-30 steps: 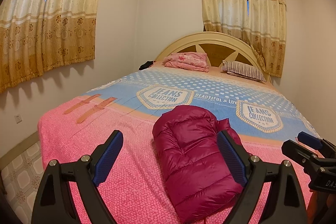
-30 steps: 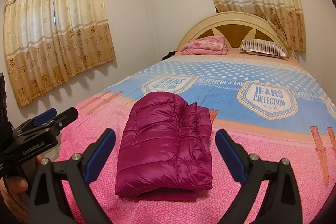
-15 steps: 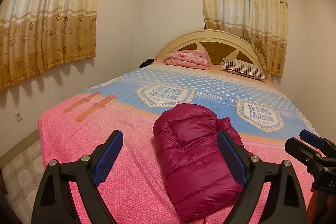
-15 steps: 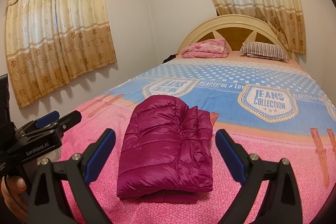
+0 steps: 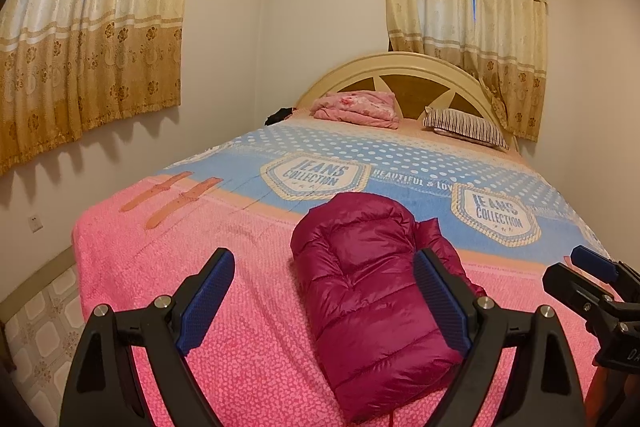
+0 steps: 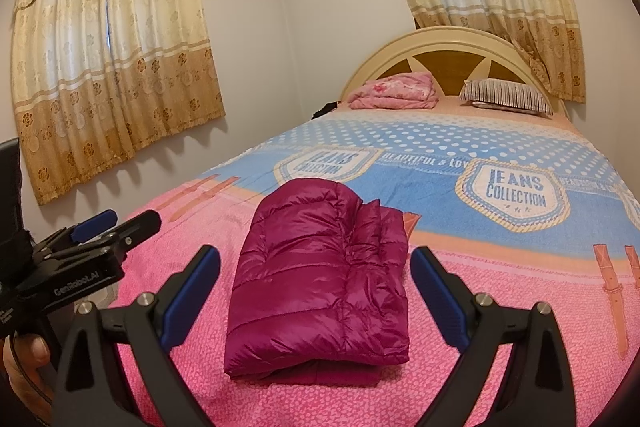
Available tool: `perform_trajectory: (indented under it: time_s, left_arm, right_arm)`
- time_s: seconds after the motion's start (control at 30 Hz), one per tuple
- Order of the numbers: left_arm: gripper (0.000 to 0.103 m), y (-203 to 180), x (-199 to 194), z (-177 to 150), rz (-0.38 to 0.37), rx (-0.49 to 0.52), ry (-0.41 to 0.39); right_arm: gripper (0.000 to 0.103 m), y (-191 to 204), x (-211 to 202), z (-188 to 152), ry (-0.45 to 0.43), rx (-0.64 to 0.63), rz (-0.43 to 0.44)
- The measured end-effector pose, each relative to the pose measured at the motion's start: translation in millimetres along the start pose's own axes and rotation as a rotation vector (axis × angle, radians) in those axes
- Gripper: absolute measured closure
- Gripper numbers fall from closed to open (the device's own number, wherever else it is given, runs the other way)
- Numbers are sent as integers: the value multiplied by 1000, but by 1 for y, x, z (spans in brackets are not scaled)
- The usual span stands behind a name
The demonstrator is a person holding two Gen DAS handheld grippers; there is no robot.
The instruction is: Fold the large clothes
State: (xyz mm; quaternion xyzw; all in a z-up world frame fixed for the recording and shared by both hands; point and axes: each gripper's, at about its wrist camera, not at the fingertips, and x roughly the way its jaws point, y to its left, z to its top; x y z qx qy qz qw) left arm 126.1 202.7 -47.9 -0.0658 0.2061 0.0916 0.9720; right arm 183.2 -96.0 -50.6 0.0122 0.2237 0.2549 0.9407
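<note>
Firstly, the left wrist view. One magenta down jacket (image 5: 372, 299) is shown folded into a thick bundle on the pink end of the bedspread (image 5: 168, 247), near the foot of the bed. The left gripper (image 5: 324, 301) is seen with its jaws spread wide and nothing between them, held apart from the jacket. The right gripper (image 5: 588, 275) is glimpsed at the right edge; its state cannot be told from this view. One folded pink quilt (image 5: 360, 109) and one striped pillow (image 5: 464, 127) are counted at the headboard, well apart from the jacket.

Next, the right wrist view. The same single jacket (image 6: 320, 291) is seen squared off, a lower layer showing under its near edge. The right gripper (image 6: 316, 301) is likewise wide open and empty. The left gripper (image 6: 116, 225) appears at the left edge. Two curtained windows are counted.

The jacket is judged light, soft, puffy and springy, with a slick shell likely to slide and unfold. A hold is best taken at a stitched seam or at the stacked near edge, all layers being pinched together.
</note>
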Motion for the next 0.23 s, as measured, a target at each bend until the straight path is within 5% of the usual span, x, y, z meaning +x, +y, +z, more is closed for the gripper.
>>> perform_trajectory:
  time_s: [0.23]
  left_arm:
    - [12,-3,1,-2,21,26,-10]
  right_arm:
    - [5,2,1,-3,6,-1,1]
